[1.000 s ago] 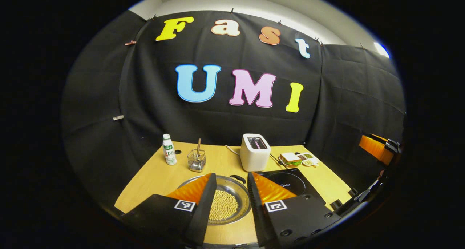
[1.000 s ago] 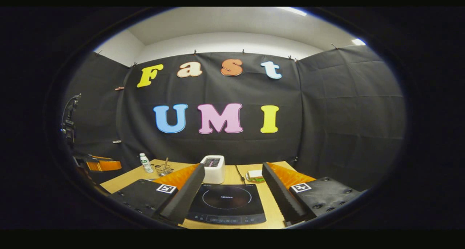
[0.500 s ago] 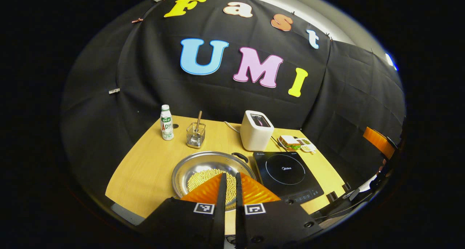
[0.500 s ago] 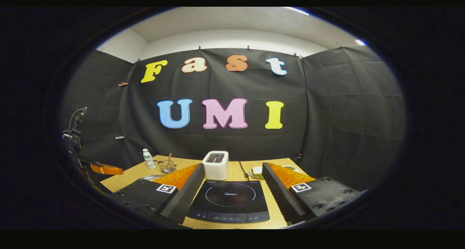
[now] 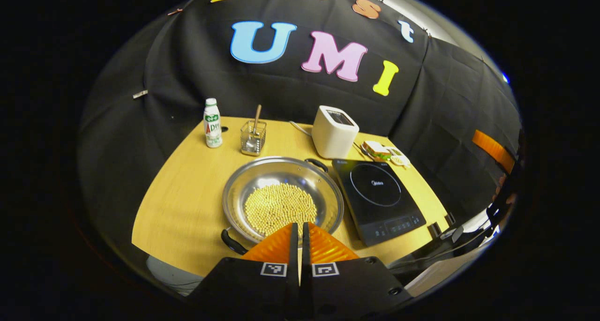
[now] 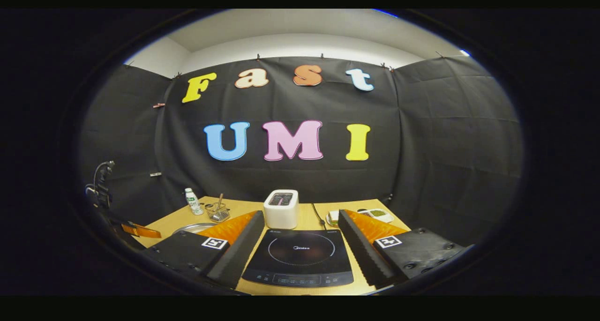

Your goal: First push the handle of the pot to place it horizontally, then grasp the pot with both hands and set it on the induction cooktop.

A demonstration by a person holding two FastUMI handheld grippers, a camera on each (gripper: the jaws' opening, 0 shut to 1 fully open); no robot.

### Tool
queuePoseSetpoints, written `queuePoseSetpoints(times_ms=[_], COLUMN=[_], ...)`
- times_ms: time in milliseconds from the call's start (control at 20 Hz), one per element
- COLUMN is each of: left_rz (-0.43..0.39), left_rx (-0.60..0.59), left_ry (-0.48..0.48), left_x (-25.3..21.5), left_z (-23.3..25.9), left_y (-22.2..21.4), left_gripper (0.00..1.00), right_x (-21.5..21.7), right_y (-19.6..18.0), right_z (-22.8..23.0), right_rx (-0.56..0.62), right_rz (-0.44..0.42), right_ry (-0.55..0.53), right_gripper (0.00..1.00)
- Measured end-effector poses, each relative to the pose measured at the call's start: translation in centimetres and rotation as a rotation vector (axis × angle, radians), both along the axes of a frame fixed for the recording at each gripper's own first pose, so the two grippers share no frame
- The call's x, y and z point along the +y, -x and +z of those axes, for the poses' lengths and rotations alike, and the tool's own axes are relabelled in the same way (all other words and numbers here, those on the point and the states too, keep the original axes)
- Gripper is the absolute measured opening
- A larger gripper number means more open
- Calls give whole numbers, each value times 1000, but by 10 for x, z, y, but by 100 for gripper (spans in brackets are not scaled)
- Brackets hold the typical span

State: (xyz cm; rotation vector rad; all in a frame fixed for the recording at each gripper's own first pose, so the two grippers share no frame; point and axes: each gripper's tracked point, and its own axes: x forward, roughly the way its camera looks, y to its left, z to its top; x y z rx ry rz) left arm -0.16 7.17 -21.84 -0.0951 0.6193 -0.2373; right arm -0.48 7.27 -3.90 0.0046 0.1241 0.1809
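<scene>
Pot (image 5: 282, 197): shiny bare metal, smooth, mirror-like inner wall; loop handles (image 5: 232, 242) dark, look like matt plastic. Induction cooktop (image 6: 300, 260): black, glossy, glass-like top. Counter (image 5: 187, 204): light wood grain, smooth, low sheen. Toaster (image 5: 333, 131): white, smooth, satin plastic look. Bottle (image 5: 212, 123): white plastic, glossy label. Utensil holder (image 5: 252, 137): clear, shiny. Booth wall: black matt cloth, creased.

Since one second ago the left gripper (image 5: 300, 227) has brought its fingers together from wide apart to nearly touching and has risen and tilted downward, so the pot (image 5: 282, 200) with both handles and the induction cooktop (image 5: 378, 192) now lie lower and fuller in the left gripper view
</scene>
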Motion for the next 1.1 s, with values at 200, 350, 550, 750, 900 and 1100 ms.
queuePoseSetpoints(times_ms=[200,350,550,750,900,1100], left_rz=[-43,-69,-94,-98,-97,-110], left_rx=[107,162,224,281,312,337], left_ry=[-49,-50,-55,-51,-51,-71], left_x=[7,9,12,21,28,35], left_z=[-47,-69,-91,-108,-116,-123], left_y=[12,16,13,6,-4,-10], left_gripper=[5,5,5,5,5,5], right_x=[5,6,6,0,-4,-7], right_y=[-2,-2,0,2,8,13], right_z=[-10,-16,-27,-28,-35,-42], right_rx=[28,47,82,87,100,122], right_rz=[3,0,-5,-33,-43,-54], right_ry=[-4,1,6,6,20,22], right_gripper=[100,98,98,99,98,98])
